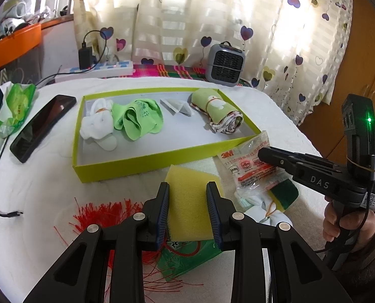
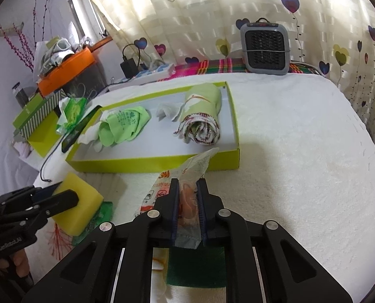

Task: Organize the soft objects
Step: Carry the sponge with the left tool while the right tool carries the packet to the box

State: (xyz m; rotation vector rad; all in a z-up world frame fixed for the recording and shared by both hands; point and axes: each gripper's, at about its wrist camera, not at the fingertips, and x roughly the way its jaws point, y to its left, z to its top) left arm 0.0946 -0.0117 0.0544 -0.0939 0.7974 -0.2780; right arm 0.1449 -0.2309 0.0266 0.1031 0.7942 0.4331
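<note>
My left gripper point(image 1: 187, 197) is shut on a yellow sponge point(image 1: 184, 217), held just above the white towel-covered table; the right wrist view shows the same grip point(image 2: 67, 192) on the sponge point(image 2: 81, 212). My right gripper point(image 2: 188, 192) is shut on a clear 3M packet point(image 2: 196, 166) with orange contents, near the lime-green box point(image 2: 149, 164). In the left wrist view that gripper point(image 1: 263, 154) pinches the packet point(image 1: 248, 171) by the box's point(image 1: 149, 162) near right corner. Inside the box lie white socks point(image 1: 99, 123), a green cloth point(image 1: 136, 118) and a rolled towel point(image 1: 220, 111).
A phone point(image 1: 43, 126) and a tissue pack point(image 1: 15, 106) lie left of the box. A small heater point(image 1: 225, 63) and a power strip point(image 1: 99, 69) stand behind. Red strings point(image 1: 99, 214), a green scouring pad point(image 1: 285, 192) and a white tied bundle point(image 1: 263, 209) lie nearby.
</note>
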